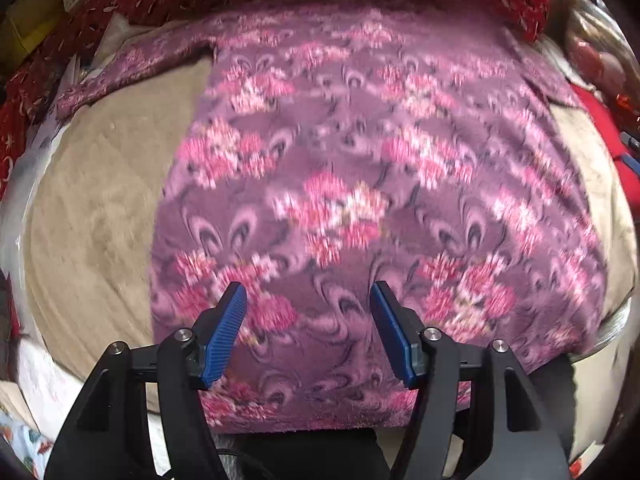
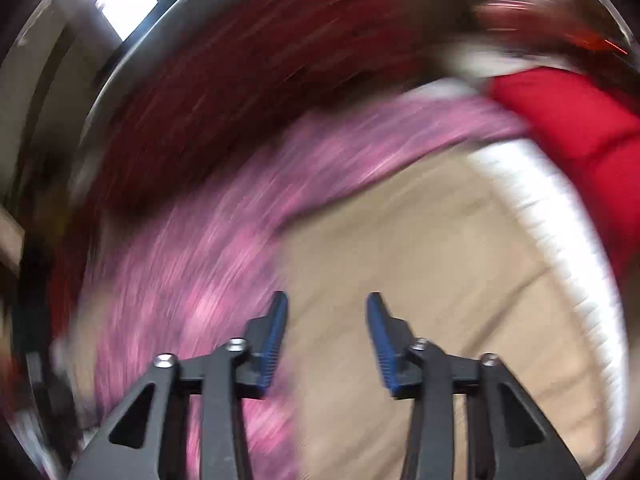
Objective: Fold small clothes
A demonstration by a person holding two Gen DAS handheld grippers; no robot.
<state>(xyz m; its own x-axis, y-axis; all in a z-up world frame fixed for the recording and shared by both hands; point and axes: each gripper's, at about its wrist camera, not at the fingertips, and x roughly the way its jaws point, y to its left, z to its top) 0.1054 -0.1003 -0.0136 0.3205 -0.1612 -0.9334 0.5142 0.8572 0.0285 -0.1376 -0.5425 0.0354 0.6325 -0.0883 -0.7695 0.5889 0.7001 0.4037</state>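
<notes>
purple flowered garment [image 1: 360,184] spread flat on the tan cloth [image 1: 92,208], directly ahead of and beneath the left gripper [image 1: 308,300], whose jaws stand wide and empty; right gripper [image 2: 327,308], also wide and empty, hangs over bare tan cloth with the garment's edge to its left; view blurred. for a clean fold, likely pinch an edge or corner with each, lifting evenly

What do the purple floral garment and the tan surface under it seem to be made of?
Purple floral garment: probably fleece or plush knit, matte, with fuzzy nap and fuzzy edges. Tan surface: looks like soft, short-pile fabric, matte, with faint creases; exact material unclear.
</notes>
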